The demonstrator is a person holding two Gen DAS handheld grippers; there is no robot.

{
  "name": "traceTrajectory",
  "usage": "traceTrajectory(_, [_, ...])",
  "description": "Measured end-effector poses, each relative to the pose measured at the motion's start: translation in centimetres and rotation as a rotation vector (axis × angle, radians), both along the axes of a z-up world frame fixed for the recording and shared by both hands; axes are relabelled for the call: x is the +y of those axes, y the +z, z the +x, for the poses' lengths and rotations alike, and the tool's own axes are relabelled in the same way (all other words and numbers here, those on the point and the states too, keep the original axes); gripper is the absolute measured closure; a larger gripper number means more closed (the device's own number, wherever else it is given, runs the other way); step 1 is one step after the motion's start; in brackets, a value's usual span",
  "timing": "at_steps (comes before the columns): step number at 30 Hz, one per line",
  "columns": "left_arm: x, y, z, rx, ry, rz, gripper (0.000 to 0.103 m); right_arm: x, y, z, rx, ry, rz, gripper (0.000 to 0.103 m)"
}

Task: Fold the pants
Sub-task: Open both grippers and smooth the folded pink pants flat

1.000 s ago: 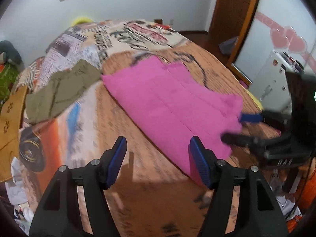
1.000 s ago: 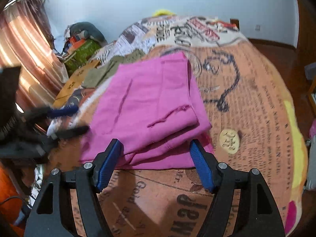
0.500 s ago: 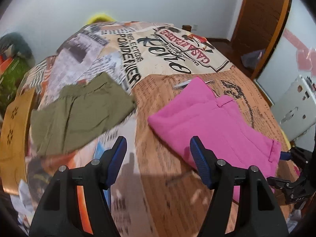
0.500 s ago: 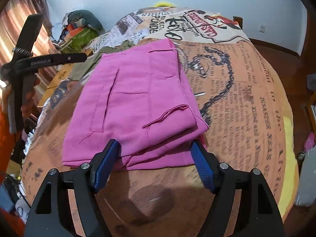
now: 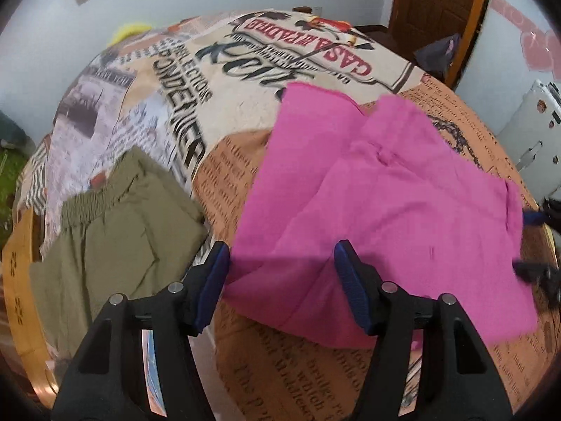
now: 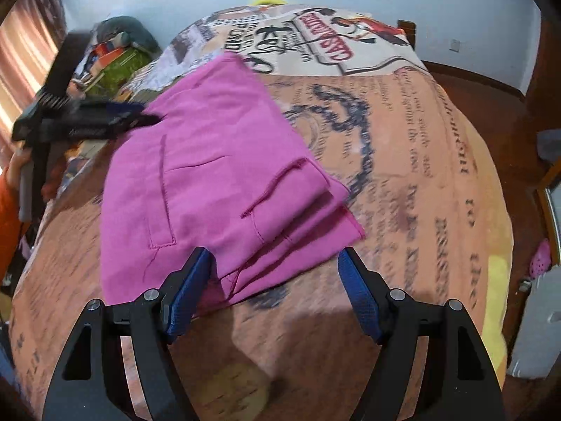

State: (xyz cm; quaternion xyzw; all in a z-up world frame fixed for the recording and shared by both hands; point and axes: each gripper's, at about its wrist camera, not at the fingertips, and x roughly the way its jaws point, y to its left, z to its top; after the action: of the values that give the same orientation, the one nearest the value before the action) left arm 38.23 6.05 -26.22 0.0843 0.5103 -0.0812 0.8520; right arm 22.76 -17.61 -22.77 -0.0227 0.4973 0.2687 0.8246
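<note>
Pink pants (image 5: 378, 203) lie folded in layers on the printed bedspread (image 5: 245, 70); they also show in the right wrist view (image 6: 210, 175). My left gripper (image 5: 280, 273) is open and empty, hovering over the pants' near left edge. My right gripper (image 6: 273, 280) is open and empty, just above the pants' layered near corner. The left gripper shows in the right wrist view (image 6: 140, 119) at the pants' far left edge. One blue fingertip of the right gripper (image 5: 533, 217) shows at the pants' right edge in the left wrist view.
Folded olive pants (image 5: 115, 231) lie on the bed left of the pink pants. A pile of clothes and bags (image 6: 119, 49) sits at the bed's far left. A wooden door (image 5: 431, 7) and white appliance (image 5: 533, 140) stand to the right.
Both grippers have stayed open. The left gripper has swung right and down toward the pink pants' edge. The right gripper has moved closer over the layered corner.
</note>
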Motion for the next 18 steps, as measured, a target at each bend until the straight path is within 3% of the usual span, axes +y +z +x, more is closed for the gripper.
traceTrajectory(12, [3.6,0.1,-8.7,-0.018,0.147,-0.086,0.04,1.4,0.1,3.6,-0.059,-0.001,-0.089,0.036])
traceTrajectory(15, [4.5,0.4,-10.3,-0.011,0.19,-0.12,0.04,1.1,1.4,3.5,-0.065,-0.024,-0.042,0.043])
traceTrajectory(18, [5.3,1.2,-11.1,0.009,0.224,-0.128,0.051,0.8,3.3,2.8,-0.093,-0.035,0.026,0.043])
